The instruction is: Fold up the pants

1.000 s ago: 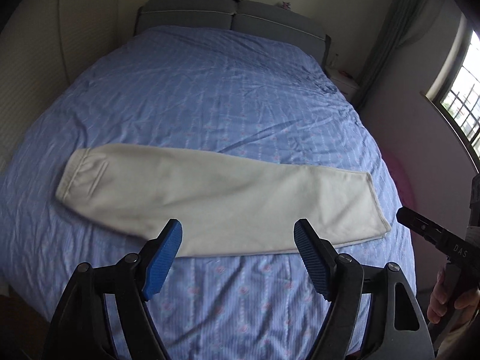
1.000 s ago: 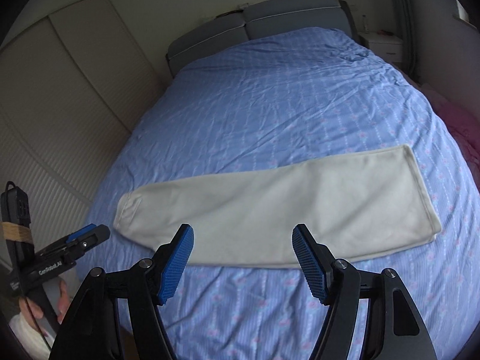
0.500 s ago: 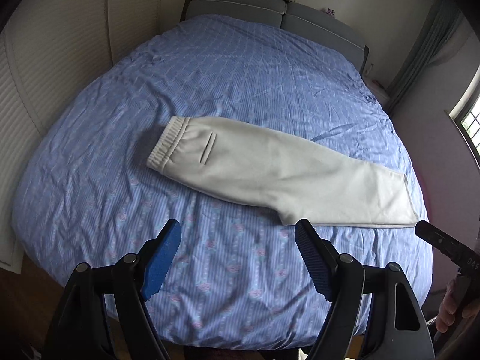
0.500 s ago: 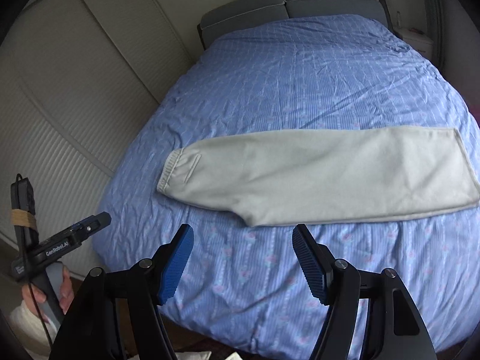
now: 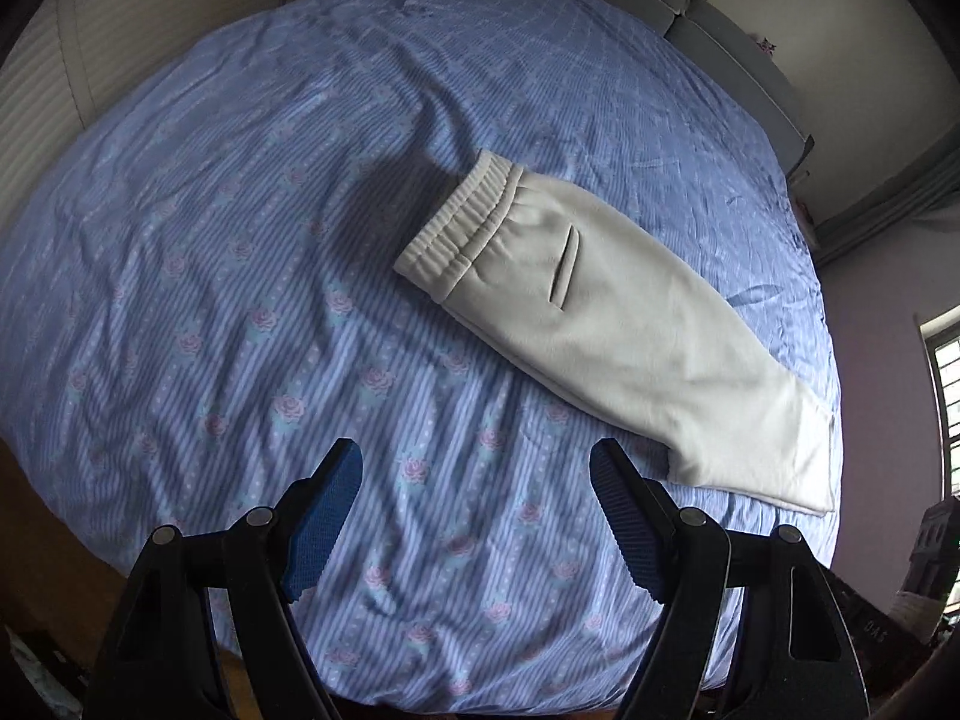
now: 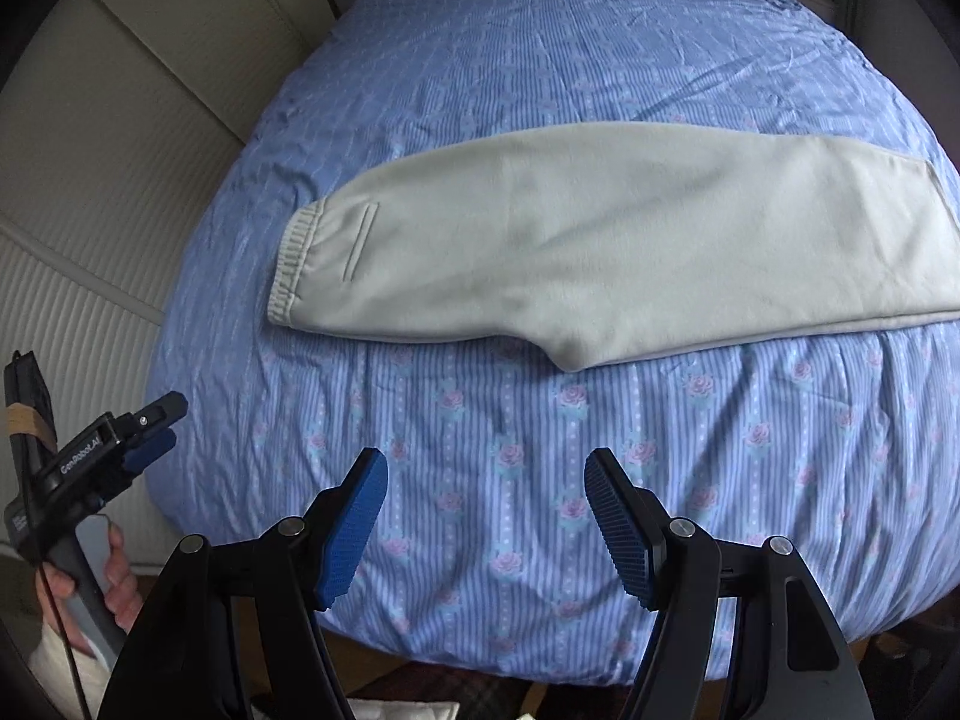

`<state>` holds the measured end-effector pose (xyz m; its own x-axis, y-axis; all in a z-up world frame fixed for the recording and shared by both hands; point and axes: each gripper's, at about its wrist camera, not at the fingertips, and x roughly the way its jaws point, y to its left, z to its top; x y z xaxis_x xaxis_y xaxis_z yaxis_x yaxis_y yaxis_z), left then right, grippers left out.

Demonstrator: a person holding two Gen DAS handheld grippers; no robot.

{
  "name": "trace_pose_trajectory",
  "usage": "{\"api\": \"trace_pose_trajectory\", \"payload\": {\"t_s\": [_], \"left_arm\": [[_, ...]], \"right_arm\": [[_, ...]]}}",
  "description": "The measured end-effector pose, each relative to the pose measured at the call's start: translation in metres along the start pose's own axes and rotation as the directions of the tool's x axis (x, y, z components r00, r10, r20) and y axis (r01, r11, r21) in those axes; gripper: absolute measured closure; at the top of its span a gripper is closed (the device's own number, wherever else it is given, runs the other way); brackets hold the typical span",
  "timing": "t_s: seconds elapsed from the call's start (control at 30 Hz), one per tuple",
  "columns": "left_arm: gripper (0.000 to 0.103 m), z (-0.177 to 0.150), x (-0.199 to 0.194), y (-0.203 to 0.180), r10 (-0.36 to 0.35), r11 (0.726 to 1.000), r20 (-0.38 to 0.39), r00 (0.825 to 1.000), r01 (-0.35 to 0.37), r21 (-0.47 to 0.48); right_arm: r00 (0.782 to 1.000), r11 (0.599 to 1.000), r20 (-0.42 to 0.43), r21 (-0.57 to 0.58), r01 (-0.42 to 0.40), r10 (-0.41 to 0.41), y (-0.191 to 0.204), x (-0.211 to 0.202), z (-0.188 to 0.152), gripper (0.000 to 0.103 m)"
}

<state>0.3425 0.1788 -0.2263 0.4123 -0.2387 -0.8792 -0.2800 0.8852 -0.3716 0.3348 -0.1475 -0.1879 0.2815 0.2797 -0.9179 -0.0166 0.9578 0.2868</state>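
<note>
Cream pants (image 5: 606, 324) lie flat on the blue bed, folded lengthwise, leg on leg. The elastic waistband (image 5: 462, 222) is at the left end and the leg cuffs (image 5: 822, 462) at the right. In the right wrist view the pants (image 6: 600, 240) stretch across the bed, waistband (image 6: 294, 264) at left. My left gripper (image 5: 477, 516) is open and empty, above the bed's near edge, short of the pants. My right gripper (image 6: 486, 516) is open and empty, also short of the pants. The left gripper also shows in the right wrist view (image 6: 150, 426).
The bed (image 5: 240, 240) has a blue striped floral cover. A grey headboard (image 5: 720, 42) is at the far end. Pale wardrobe doors (image 6: 90, 180) stand to the left. A window (image 5: 945, 384) is at the right.
Both grippers have pulled back and left of the pants. The left one has swung toward the waistband end. The pants have not moved.
</note>
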Motion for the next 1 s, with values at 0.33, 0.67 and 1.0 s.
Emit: {"api": "trace_pose_trajectory", "payload": {"t_s": [0.33, 0.67, 1.0], "left_arm": [[0.026, 0.064, 0.12, 0.029, -0.116, 0.979, -0.112, 0.987, 0.094, -0.183], [0.043, 0.077, 0.178, 0.027, -0.17, 0.96, -0.141, 0.975, 0.131, -0.249], [0.081, 0.151, 0.09, -0.07, -0.121, 0.993, 0.114, 0.986, 0.12, 0.016]], "right_arm": [[0.99, 0.987, -0.116, 0.131, 0.096, -0.081, -0.006, 0.087, 0.024, 0.034], [0.971, 0.964, -0.207, 0.207, 0.165, -0.122, -0.026, 0.136, 0.017, 0.034], [0.996, 0.982, -0.084, 0.185, 0.029, -0.013, -0.03, 0.1, 0.038, 0.038]]}}
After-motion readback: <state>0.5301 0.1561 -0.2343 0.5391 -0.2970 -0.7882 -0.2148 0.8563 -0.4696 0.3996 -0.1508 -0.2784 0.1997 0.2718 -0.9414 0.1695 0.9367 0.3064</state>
